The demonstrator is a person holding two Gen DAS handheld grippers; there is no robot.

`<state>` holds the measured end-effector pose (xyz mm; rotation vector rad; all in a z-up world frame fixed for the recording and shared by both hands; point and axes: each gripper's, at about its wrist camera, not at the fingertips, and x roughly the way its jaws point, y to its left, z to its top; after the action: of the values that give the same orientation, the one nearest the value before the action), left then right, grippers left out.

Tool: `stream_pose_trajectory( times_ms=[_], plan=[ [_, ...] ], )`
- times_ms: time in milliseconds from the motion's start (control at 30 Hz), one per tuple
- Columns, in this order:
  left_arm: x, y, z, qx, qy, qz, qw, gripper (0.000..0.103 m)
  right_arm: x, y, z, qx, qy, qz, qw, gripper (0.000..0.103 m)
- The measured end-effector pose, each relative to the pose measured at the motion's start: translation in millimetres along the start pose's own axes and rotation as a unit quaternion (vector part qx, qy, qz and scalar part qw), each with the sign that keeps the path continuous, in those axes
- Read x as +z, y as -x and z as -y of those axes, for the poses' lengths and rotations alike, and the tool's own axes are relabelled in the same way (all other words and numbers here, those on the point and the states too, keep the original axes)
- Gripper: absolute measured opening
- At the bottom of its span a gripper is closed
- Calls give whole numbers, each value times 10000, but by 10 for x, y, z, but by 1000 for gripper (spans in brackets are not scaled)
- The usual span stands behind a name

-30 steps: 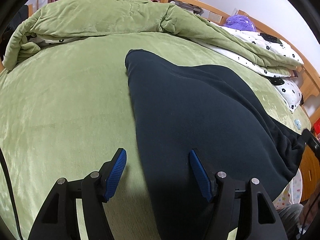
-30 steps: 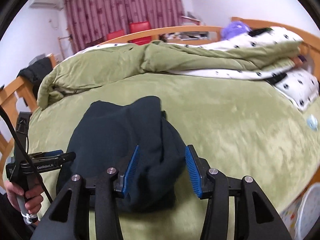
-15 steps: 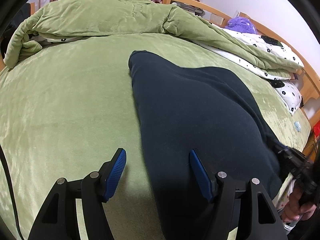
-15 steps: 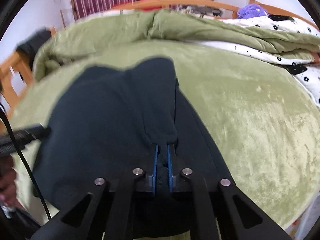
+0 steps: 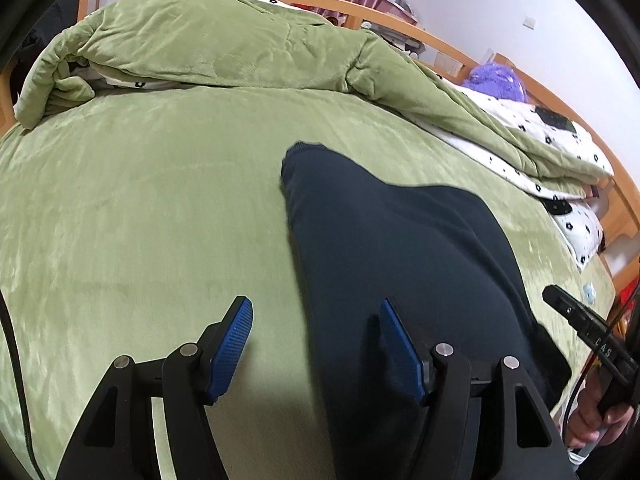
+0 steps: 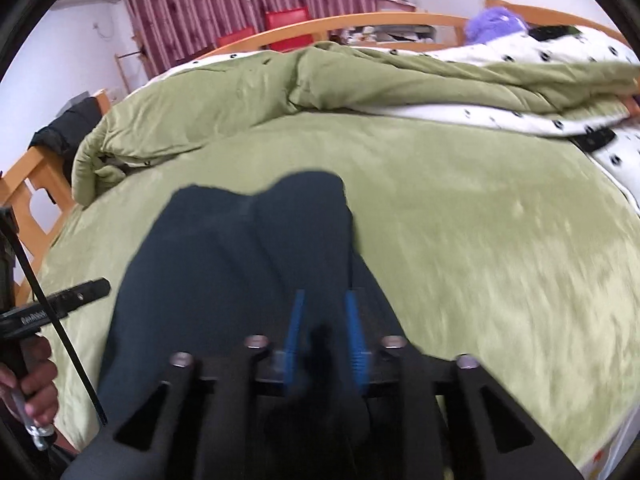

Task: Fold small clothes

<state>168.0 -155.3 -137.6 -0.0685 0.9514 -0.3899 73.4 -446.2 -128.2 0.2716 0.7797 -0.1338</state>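
A dark navy garment point(image 5: 400, 248) lies on the green bed sheet point(image 5: 140, 220), with a narrow end pointing away from me. My left gripper point(image 5: 315, 306) is open and hovers over the garment's left edge: one finger is above the sheet, the other above the cloth. In the right wrist view the garment point(image 6: 240, 260) runs under my right gripper point(image 6: 324, 296). Its jaws are opening, and a bunched fold of the dark cloth still sits between the blue pads point(image 6: 294, 320). That view is blurred by motion.
A rumpled green duvet point(image 5: 224, 48) is piled along the far side of the bed. A white flower-print pillow point(image 5: 576, 224) lies at the right, and a purple plush toy point(image 5: 496, 80) sits by the wooden bed frame point(image 5: 624, 216). The person's hands hold both gripper handles at the near edge.
The right gripper's jaws went from open to shut on a fold of the garment, and now they have parted again. The left gripper shifted slightly and stayed open.
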Motion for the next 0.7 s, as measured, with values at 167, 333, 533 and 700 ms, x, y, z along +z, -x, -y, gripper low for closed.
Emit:
stream_pose_trajectory(
  times_ms=[167, 333, 533, 700],
  plan=[
    [273, -262, -35, -19, 82, 7, 10000, 64, 323, -337, -26, -13, -108, -197, 9997, 36],
    [448, -638, -121, -116, 269, -144, 9995, 63, 418, -766, 48, 91, -293, -746, 9967, 37],
    [617, -932, -227, -275, 457, -179, 9984, 58, 338, -1017, 55, 87, -82, -889, 9960, 16],
    [711, -1133, -148, -282, 271, -130, 9992, 34, 357, -1049, 121, -1, -170, -832, 9964, 12]
  ],
)
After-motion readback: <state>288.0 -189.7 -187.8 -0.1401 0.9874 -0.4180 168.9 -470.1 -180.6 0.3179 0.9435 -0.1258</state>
